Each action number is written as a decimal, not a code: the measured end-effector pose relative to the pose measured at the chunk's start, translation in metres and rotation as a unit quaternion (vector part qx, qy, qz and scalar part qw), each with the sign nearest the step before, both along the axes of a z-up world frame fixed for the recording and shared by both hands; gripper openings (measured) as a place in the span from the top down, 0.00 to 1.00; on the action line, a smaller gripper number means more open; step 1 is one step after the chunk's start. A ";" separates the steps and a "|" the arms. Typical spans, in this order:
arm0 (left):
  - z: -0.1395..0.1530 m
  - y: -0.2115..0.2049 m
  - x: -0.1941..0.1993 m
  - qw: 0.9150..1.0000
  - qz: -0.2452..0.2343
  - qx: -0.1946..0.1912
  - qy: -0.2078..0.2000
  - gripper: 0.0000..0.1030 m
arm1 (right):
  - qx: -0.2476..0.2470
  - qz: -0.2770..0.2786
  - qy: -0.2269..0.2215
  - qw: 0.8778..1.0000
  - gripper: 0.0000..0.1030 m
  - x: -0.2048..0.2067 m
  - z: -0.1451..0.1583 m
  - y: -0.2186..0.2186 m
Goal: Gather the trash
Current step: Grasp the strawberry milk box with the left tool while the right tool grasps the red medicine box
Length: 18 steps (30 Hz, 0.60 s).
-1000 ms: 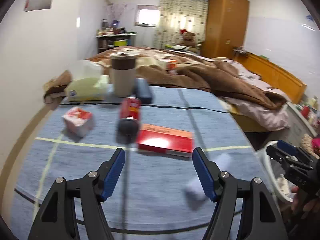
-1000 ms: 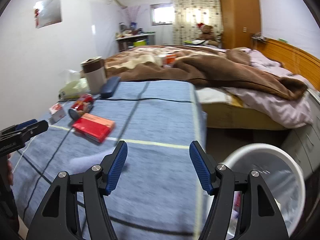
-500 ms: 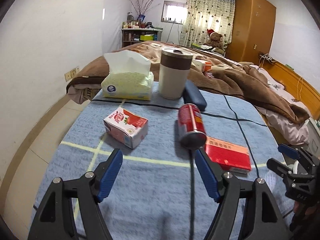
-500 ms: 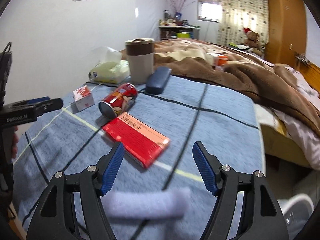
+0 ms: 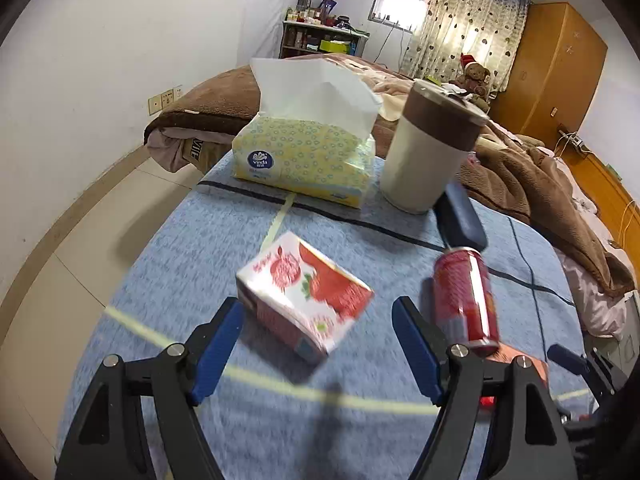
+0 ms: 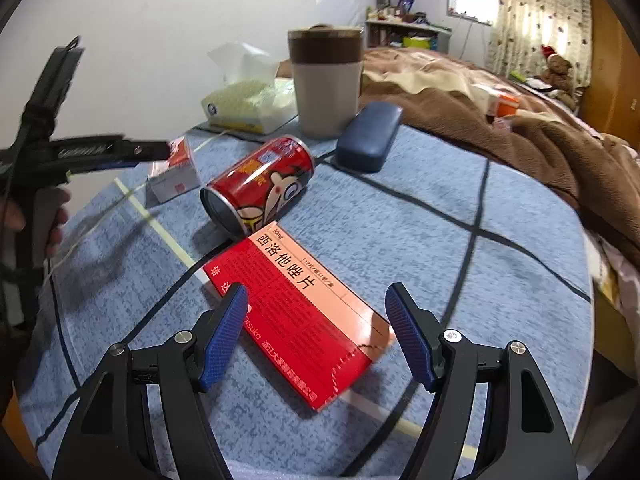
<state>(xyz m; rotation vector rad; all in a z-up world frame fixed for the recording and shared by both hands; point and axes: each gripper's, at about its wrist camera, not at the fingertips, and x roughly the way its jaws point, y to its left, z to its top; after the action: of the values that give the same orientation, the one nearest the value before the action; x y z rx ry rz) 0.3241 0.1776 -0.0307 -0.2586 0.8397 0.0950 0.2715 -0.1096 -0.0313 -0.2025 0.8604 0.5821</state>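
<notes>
A small red-and-white carton (image 5: 304, 300) lies on the blue cloth; my left gripper (image 5: 316, 344) is open with its jaws on either side of the carton's near end, apart from it. A red can (image 5: 466, 300) lies on its side just right of it. In the right wrist view the can (image 6: 260, 188) lies beyond a flat red medicine box (image 6: 300, 312). My right gripper (image 6: 316, 336) is open, with the box's near half between its jaws. The carton (image 6: 174, 172) and the left gripper (image 6: 120, 152) show at the left.
A tissue pack (image 5: 304, 152), a tall cup with a brown lid (image 5: 432, 152) and a dark blue case (image 5: 460, 216) stand at the table's far edge. A bed with a brown blanket (image 6: 500, 120) lies behind. The table edge drops off at the right.
Both grippers have swung left and moved in: the left now straddles the carton, the right straddles the red box. The white bin has left the right view.
</notes>
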 end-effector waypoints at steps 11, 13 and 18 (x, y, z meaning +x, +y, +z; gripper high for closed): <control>-0.009 -0.010 0.032 1.000 0.000 0.013 0.018 0.21 | -0.008 0.036 0.015 0.999 0.29 0.002 -0.002 0.005; -0.010 -0.014 0.036 0.999 -0.002 0.022 0.024 0.20 | -0.014 0.048 0.014 0.999 0.28 0.001 -0.002 0.008; -0.011 -0.026 0.048 0.998 -0.020 0.049 0.034 0.20 | -0.033 0.068 0.016 0.997 0.28 -0.006 -0.003 0.009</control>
<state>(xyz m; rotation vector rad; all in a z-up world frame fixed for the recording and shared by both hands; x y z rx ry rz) 0.3717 0.1517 -0.0421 -0.1463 0.9042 0.1073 0.2657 -0.1006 -0.0347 -0.3152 0.9016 0.6857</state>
